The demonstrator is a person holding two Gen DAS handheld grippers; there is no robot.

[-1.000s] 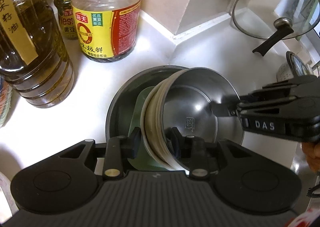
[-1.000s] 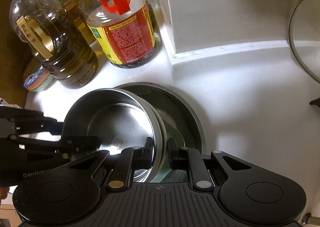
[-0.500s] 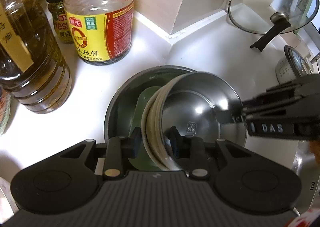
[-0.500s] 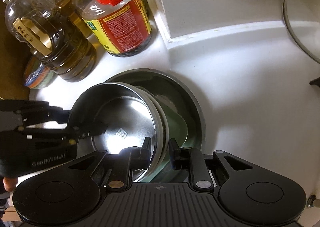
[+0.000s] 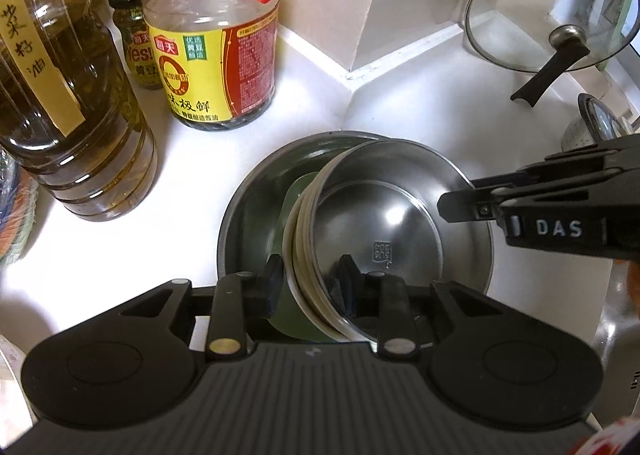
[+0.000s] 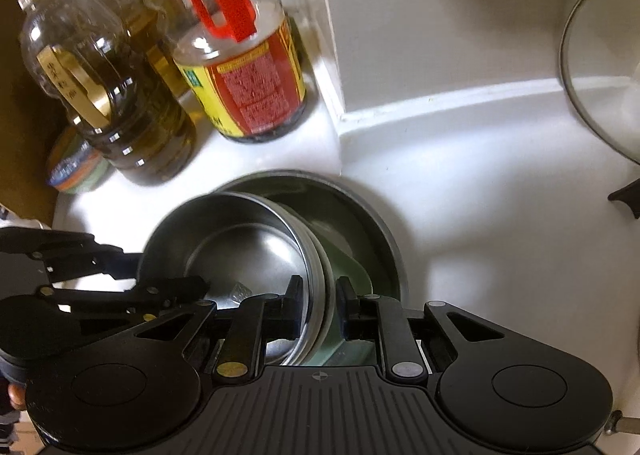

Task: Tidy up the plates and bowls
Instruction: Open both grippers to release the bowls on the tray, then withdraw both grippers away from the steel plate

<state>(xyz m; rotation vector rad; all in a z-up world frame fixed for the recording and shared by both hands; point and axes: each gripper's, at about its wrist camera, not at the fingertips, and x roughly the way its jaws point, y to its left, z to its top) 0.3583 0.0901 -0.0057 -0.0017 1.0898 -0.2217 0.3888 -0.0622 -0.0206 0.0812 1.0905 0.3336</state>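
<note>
1. Resting on the white counter (image 5: 400,111) is the biggest task item, a dark green plate (image 5: 256,207), near the wall corner.
2. Standing well behind it on the left are the oil bottle (image 5: 68,127) and the soy sauce bottle (image 5: 212,55); a glass lid (image 5: 548,7) leans against the wall on the right.
3. Sitting tilted inside the plate is a stack of steel bowls (image 5: 384,231), nested one in another, rims offset toward my left side.
4. My left gripper (image 5: 308,287) straddles the near rim of that stack, one finger outside, one inside the top bowl. Its jaws are opening; a gap shows at the outer pad, so I record it as released, with the rim between the fingers.
5. My right gripper (image 6: 318,307) straddles the opposite rim, fingers close either side. Whether its pads press the metal, I cannot tell.
6. Showing beneath the stack is a pale green item (image 5: 296,191), partly hidden.
</note>
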